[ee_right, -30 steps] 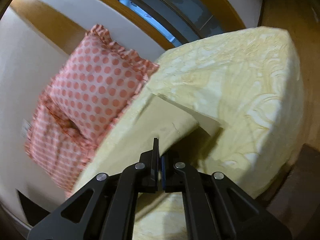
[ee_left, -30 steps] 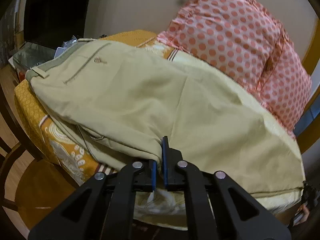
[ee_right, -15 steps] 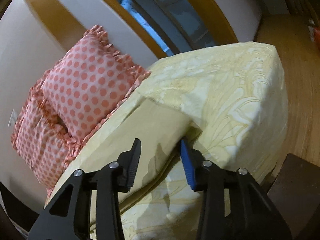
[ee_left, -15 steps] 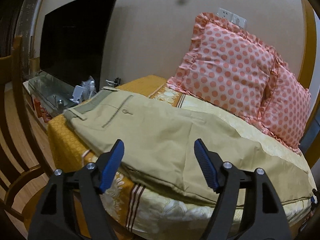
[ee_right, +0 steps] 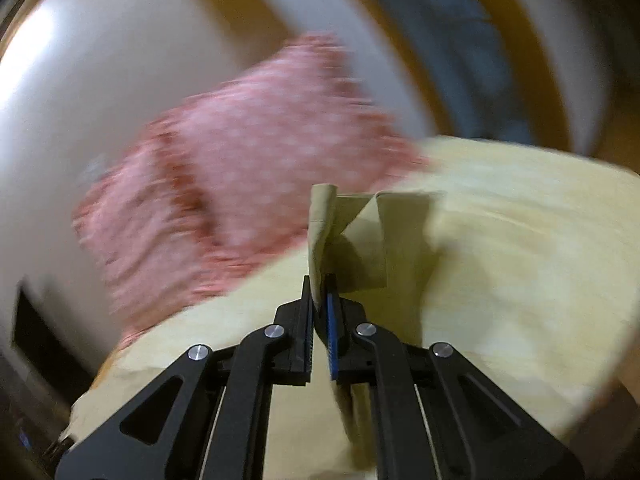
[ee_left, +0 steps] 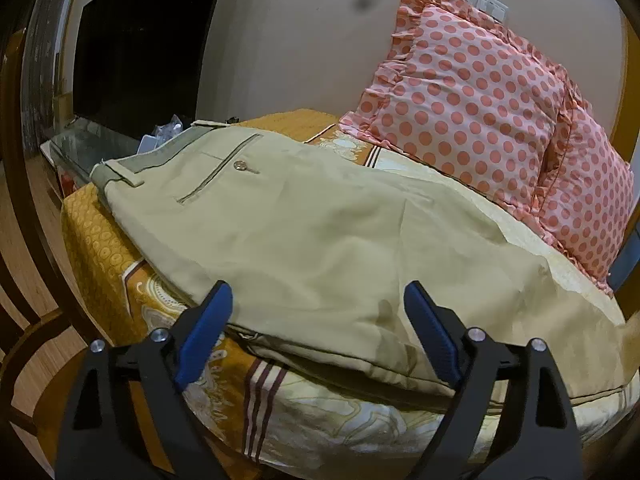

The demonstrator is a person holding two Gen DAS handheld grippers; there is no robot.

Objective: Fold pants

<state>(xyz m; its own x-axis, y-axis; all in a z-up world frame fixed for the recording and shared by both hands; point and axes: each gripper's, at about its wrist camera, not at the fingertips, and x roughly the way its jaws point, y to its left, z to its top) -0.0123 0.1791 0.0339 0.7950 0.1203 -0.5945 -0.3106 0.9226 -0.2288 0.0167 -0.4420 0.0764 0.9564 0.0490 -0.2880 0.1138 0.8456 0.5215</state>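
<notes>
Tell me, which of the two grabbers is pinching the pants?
The right gripper. Its jaws are shut on a fold of the tan pants. The left gripper is wide open above them, holding nothing.

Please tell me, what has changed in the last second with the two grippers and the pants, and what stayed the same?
The left gripper let go of the pants and now stands open before their near edge. The right gripper opened half a second ago, then shut again on the pants' hem and lifted it; its view is blurred. The pants' waistband end and the pillows stayed in place.
</notes>
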